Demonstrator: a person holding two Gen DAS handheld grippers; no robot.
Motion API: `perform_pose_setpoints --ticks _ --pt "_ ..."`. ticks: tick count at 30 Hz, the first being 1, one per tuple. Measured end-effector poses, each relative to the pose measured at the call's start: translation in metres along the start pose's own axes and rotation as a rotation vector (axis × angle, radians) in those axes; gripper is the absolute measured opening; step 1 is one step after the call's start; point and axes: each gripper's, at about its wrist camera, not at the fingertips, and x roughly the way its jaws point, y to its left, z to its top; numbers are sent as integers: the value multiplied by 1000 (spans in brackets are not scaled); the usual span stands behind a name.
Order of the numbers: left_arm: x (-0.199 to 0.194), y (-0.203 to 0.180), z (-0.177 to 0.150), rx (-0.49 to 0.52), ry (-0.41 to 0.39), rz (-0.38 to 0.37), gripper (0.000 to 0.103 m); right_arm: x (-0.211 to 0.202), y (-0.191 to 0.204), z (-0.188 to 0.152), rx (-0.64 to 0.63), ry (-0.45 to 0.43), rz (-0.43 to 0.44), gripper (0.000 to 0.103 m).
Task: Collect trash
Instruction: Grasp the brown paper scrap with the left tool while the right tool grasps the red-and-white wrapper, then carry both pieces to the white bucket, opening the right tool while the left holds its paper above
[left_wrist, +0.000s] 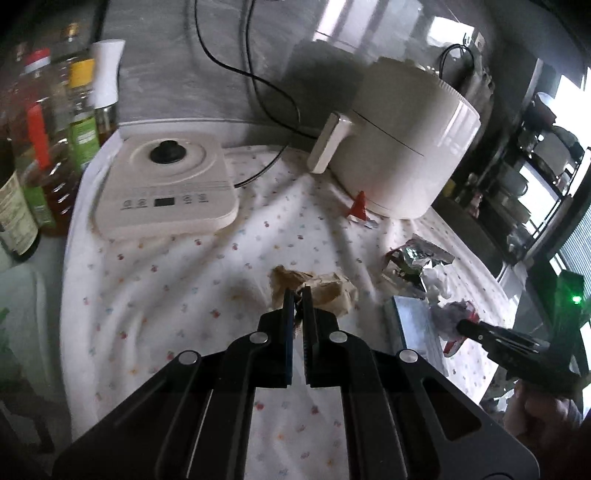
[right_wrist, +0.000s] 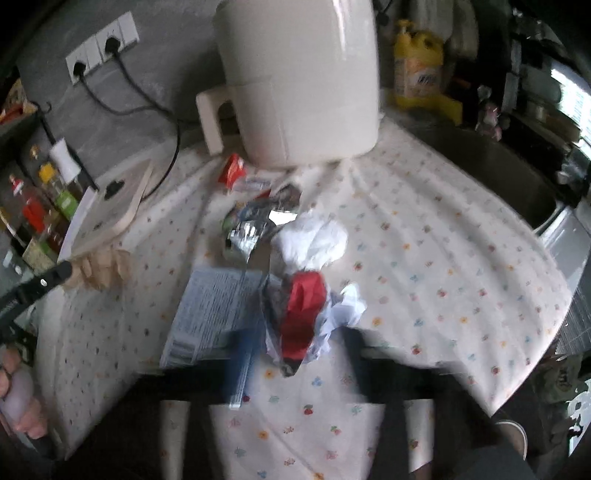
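My left gripper is shut on a crumpled brown paper on the flower-print cloth; the right wrist view shows that gripper and the paper at the left. My right gripper is closed on a crumpled red-and-white wrapper. In its own blurred view the wrapper sits between the fingers of the right gripper. Loose trash lies beyond: a foil wrapper, a white tissue, a flat printed pack and a red packet.
A white air fryer stands at the back, with a white appliance base to its left and cords behind. Oil and sauce bottles line the left edge. A metal sink lies to the right, a yellow bottle beyond it.
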Motion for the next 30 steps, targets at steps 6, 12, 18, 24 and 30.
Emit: perform_pose_setpoints --ticks 6,12,18,24,30 --pt "-10 -8 -4 -4 -20 -19 5 -21 -3 -7 2 -53 20 15" --pt "-12 -43 0 53 -34 -90 5 -51 -26 -17 46 -101 11 15" --pt "-6 -94 1 126 -31 -170 5 -84 -62 -36 88 -147 -45 16" --pt "4 -162 -13 239 10 -265 5 -114 -108 -60 174 -166 -102 16" --pt "10 -228 -34 312 57 -348 5 -145 -161 -92 276 -172 -171 16"
